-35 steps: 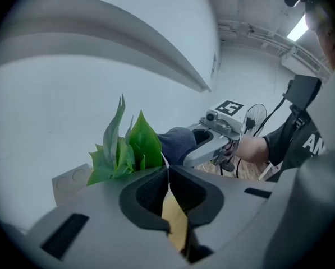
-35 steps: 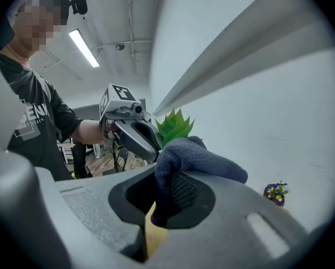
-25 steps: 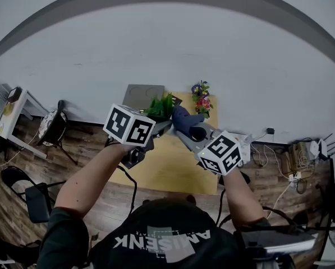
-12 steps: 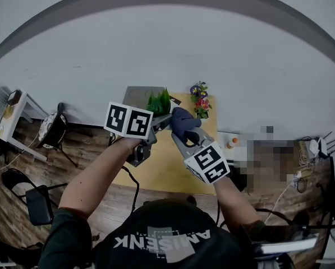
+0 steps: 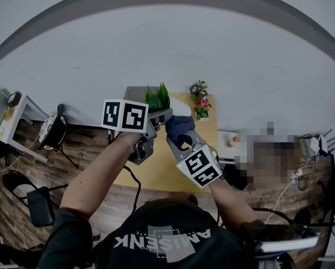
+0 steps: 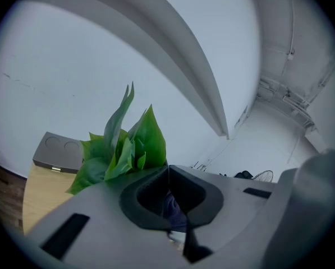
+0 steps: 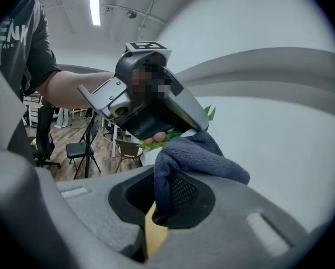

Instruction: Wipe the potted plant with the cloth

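Note:
The potted plant (image 5: 157, 97) shows as a tuft of green leaves at the tip of my left gripper (image 5: 166, 114), lifted above the yellow table (image 5: 156, 170). Its pot is hidden. In the left gripper view the leaves (image 6: 128, 147) rise just past the left gripper (image 6: 168, 170), whose jaws are shut on the plant. My right gripper (image 5: 175, 142) is shut on a dark blue cloth (image 5: 181, 126). In the right gripper view the cloth (image 7: 198, 156) bunches out of the right gripper (image 7: 151, 212), just under the left gripper and a green leaf (image 7: 166, 139).
A vase of coloured flowers (image 5: 200, 100) stands at the table's far right corner. A grey flat box (image 5: 134, 94) lies at the far left. A white wall is close behind. Chairs (image 5: 37, 202) and a side table (image 5: 10, 114) stand on the wooden floor at left.
My left gripper has risen and rolled, carrying the plant up with it. My right gripper and the cloth have drawn left and nearer to me, below the plant.

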`<state>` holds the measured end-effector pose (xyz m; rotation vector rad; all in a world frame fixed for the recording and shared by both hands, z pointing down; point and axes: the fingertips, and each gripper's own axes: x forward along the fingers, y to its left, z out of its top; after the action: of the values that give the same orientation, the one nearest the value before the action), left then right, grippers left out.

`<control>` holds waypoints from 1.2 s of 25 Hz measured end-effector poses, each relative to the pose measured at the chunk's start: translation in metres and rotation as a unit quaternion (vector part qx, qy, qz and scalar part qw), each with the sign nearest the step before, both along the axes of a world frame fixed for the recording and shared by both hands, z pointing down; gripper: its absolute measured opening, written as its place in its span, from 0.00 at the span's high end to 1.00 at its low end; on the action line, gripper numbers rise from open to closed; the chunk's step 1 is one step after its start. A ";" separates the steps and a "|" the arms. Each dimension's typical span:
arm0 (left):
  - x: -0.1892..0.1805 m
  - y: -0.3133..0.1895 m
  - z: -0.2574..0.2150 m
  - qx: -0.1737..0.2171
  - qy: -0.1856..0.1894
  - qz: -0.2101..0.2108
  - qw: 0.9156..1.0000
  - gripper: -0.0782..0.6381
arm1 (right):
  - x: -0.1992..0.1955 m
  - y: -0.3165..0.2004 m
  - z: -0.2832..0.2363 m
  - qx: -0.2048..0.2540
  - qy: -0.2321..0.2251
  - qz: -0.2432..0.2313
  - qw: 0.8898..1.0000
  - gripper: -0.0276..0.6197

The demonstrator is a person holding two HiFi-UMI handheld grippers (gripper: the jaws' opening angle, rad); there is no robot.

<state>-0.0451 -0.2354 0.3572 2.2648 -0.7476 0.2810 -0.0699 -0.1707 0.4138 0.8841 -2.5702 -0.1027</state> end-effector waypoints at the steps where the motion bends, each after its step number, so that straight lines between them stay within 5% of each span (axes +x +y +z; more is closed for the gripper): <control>1: 0.000 0.000 -0.001 0.000 0.002 -0.001 1.000 0.88 | -0.001 0.000 0.001 -0.001 0.001 -0.002 1.000 0.91; 14: -0.015 0.003 -0.016 0.002 0.028 -0.003 1.000 0.88 | -0.020 0.010 0.026 -0.025 0.031 -0.073 0.997 0.91; 18: -0.041 -0.001 -0.005 0.028 -0.026 -0.010 0.999 0.88 | -0.017 0.016 0.018 -0.025 0.029 -0.098 0.994 0.91; 24: -0.078 -0.007 0.033 0.048 -0.123 -0.026 0.991 0.88 | 0.012 0.002 -0.004 -0.031 -0.014 -0.062 0.997 0.91; 30: -0.114 -0.020 0.076 0.063 -0.226 -0.043 0.971 0.88 | 0.043 -0.020 -0.018 -0.026 -0.037 -0.023 0.999 0.91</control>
<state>-0.1594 -0.2552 0.4334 2.3027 -1.1203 0.7421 -0.0270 -0.1904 0.3962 0.8246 -2.6502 -0.0167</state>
